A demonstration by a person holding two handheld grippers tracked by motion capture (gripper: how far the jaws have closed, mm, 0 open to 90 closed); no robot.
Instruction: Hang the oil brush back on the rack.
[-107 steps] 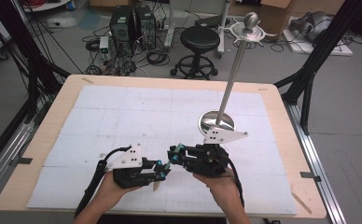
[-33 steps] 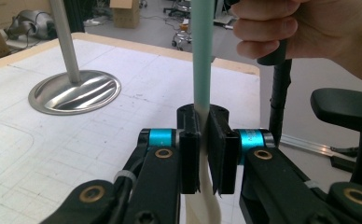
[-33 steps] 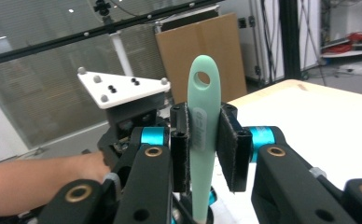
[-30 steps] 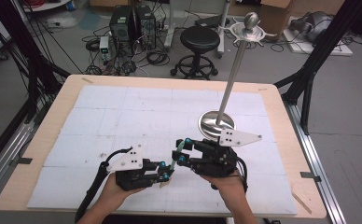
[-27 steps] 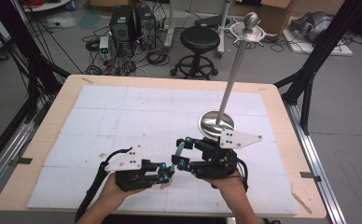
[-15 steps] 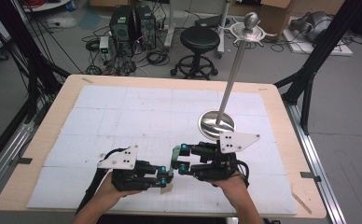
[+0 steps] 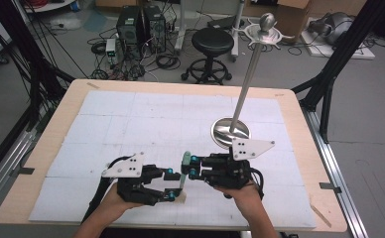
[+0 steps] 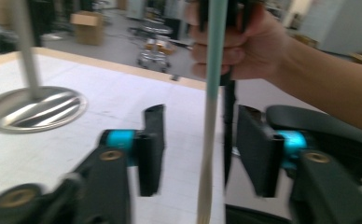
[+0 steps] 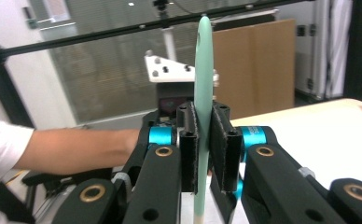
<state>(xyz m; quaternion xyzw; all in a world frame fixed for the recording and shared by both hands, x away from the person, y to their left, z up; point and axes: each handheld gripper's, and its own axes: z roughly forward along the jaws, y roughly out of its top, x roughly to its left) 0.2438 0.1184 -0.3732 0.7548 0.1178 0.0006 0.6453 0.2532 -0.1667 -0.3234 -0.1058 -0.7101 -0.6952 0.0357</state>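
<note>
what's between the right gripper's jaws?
A thin pale-green stick with a cream lower end, pinched flat between the right gripper jaws. Its midsection is covered by the jaws. The left gripper jaws stand open around it.

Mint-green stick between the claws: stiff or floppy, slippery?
The mint-green stick probably is stiff: it stands straight above the right claw, unsupported. Thin and flat, so likely light. Its smooth face may slip; the left claw stands open around it.

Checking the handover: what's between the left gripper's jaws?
The green spatula stands between the left gripper jaws, untouched, in the left gripper view; the right gripper clamps it.
</note>
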